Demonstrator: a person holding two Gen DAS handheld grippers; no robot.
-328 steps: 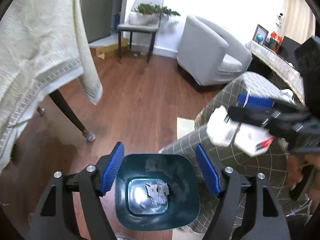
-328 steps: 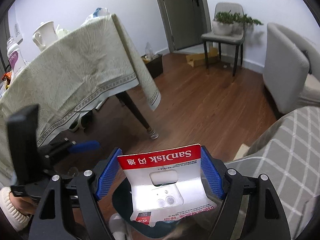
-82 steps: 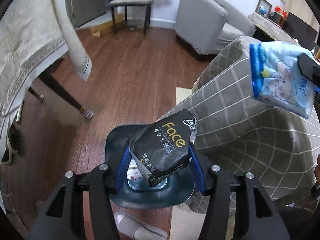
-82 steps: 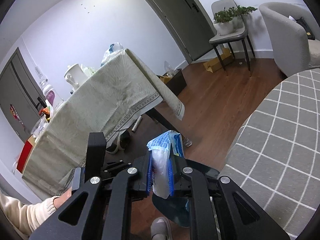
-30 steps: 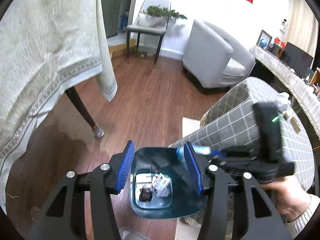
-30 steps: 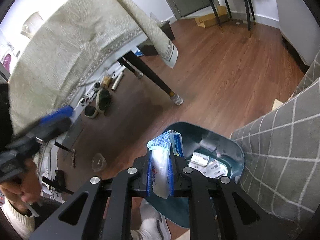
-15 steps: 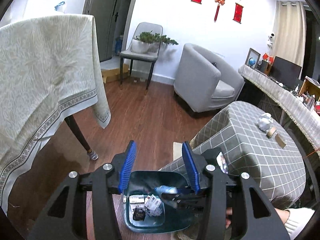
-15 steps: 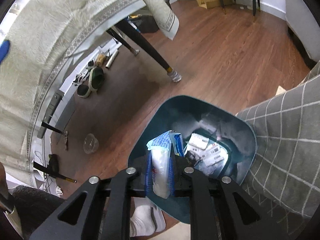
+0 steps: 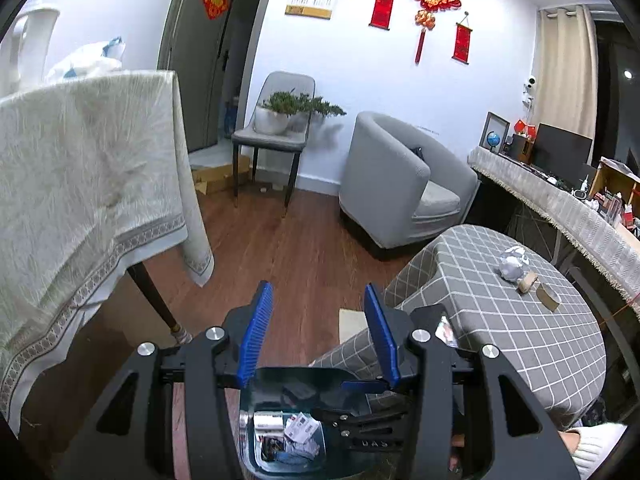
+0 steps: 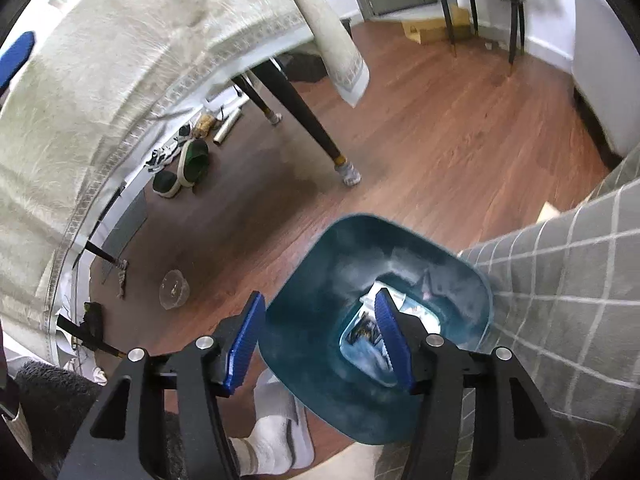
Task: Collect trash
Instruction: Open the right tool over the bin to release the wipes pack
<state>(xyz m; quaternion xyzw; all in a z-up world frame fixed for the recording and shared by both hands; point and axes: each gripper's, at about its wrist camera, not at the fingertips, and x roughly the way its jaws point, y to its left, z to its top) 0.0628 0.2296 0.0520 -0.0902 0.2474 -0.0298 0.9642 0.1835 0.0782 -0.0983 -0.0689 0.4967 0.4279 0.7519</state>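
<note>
Hovering over the teal bin (image 10: 360, 392), the right tongs (image 10: 320, 344) are seen with jaws opening and nothing between the blue pads. Wrappers (image 10: 368, 334) lie at the bin's bottom. The bin stands on the wooden floor (image 10: 440, 140) against the hanging edge of the checked cloth (image 10: 560, 300). The left tongs (image 9: 318, 336) are held parted and empty. Crumpled trash (image 9: 512, 266) rests near the tabletop's far right edge.

Your trash bin (image 10: 376, 400) stands on the floor against the checked-cloth table (image 10: 560, 300), with packets, apparently wrappers (image 9: 300, 432), lying inside it. The draped table (image 10: 120, 80) stands left.
</note>
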